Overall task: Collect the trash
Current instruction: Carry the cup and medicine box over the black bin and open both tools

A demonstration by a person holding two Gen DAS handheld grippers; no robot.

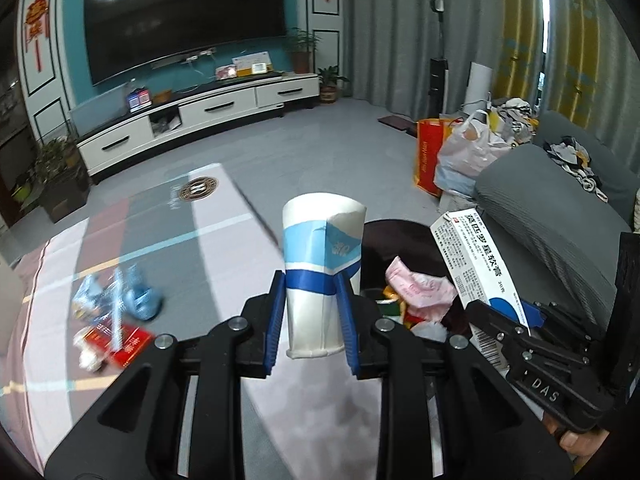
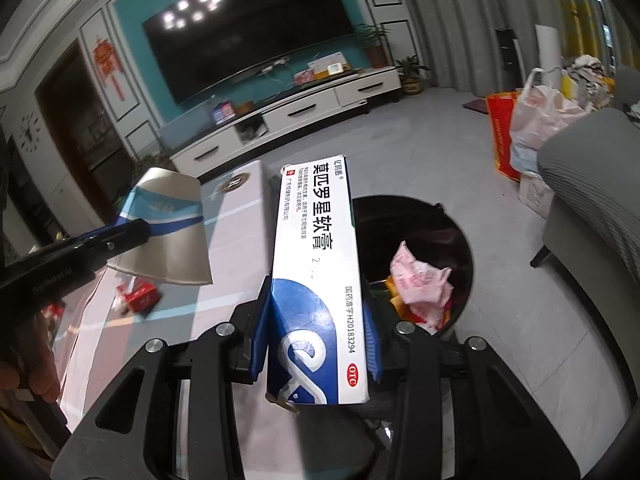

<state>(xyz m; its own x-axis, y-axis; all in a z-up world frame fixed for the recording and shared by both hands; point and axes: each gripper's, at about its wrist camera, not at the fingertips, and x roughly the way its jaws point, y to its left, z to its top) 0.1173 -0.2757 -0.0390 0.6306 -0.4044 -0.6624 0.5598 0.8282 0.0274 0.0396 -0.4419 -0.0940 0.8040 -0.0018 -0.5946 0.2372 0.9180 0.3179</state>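
Note:
My left gripper (image 1: pixel 312 284) is shut on a squashed white and blue paper cup (image 1: pixel 320 236), which stands upright between the blue pads. In the right wrist view the same cup (image 2: pixel 168 232) hangs at the left, over the table. My right gripper (image 2: pixel 316 312) is shut on a long white and blue medicine box (image 2: pixel 316 272), with its far end over the rim of a black round bin (image 2: pixel 464 248). The bin (image 1: pixel 404 232) holds a pink wrapper (image 1: pixel 420 288) and other scraps. A blue crumpled wrapper (image 1: pixel 132 296) and a red packet (image 1: pixel 128 344) lie on the table.
The low table (image 1: pixel 160 232) has a striped top and ends just left of the bin. A grey sofa (image 1: pixel 540 200) stands at the right, with plastic bags (image 1: pixel 468 148) and a red bag beside it. A TV cabinet (image 1: pixel 200 116) lines the far wall.

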